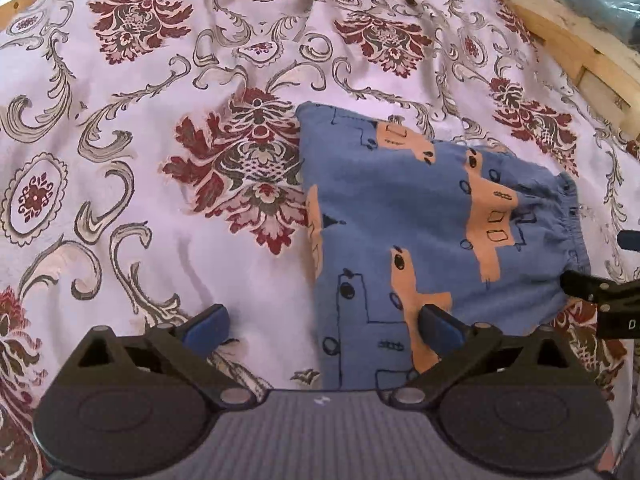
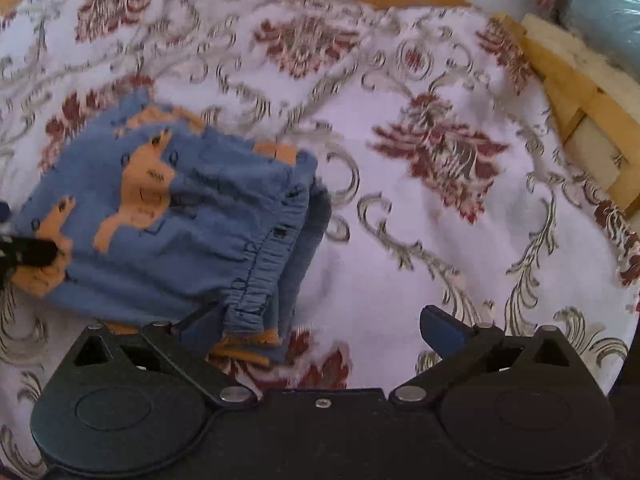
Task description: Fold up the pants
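At six o'clock in each wrist view, left gripper (image 1: pixel 322 322) and right gripper (image 2: pixel 322 322) gape wide, holding nothing. Folded blue pants (image 1: pixel 420 232) lie at three o'clock on the floral bedspread (image 1: pixel 160 140); brushing them could undo the stacked layers. Motion blur obscures the waistband (image 2: pixel 264 264).

We see our left tool (image 1: pixel 324 322) wide open, nothing between its blue pads | right pad over folded blue pants (image 1: pixel 424 232) with orange print | pants lie on floral bedspread (image 1: pixel 140 160) | right tool (image 1: pixel 592 292) at elastic waistband | wooden bed frame (image 1: pixel 580 44) behind
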Demonstrator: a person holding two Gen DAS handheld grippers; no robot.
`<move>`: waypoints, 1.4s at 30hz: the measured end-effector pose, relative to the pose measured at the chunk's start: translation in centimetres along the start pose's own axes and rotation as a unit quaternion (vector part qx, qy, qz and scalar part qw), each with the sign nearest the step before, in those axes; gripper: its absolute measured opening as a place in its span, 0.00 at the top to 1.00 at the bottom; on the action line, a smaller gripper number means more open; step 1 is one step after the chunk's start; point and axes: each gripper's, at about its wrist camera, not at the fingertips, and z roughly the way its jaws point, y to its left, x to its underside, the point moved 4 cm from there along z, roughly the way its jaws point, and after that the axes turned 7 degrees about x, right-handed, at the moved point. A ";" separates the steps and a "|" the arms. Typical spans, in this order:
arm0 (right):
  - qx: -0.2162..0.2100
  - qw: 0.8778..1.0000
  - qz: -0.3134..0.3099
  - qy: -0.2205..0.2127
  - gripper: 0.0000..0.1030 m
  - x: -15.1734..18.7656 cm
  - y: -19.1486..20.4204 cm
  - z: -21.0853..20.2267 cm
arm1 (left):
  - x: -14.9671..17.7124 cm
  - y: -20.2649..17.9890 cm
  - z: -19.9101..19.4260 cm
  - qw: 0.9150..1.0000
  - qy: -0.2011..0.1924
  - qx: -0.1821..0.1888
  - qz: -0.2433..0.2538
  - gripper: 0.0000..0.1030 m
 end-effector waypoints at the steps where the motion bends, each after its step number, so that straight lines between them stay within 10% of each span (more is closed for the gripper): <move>1: 0.000 1.000 -0.003 0.000 0.01 0.0 0.0 -0.1 | -0.1 0.0 0.1 1.000 0.002 0.000 0.000 0.00; 6: -0.001 0.997 0.022 -0.072 0.01 -0.4 -1.3 -3.5 | -1.3 0.4 -2.2 1.000 0.001 -0.014 -0.008 0.00; 11: 0.017 0.987 0.033 -0.157 0.01 -1.7 -1.5 -4.1 | -6.1 -0.4 -4.1 0.993 -0.093 -0.048 0.061 0.00; 20: 0.019 0.992 -0.027 -0.122 0.01 -1.9 1.1 0.8 | -10.1 -1.6 6.1 0.971 -0.108 -0.143 0.155 0.00; 29: -0.016 0.995 0.024 -0.097 0.01 -1.5 -0.5 1.1 | -9.8 1.6 7.0 0.985 -0.124 -0.103 0.063 0.00; 42: -0.024 0.967 0.134 -0.216 0.01 -2.1 -3.9 -3.1 | -10.5 2.4 1.4 0.988 -0.129 -0.083 0.009 0.00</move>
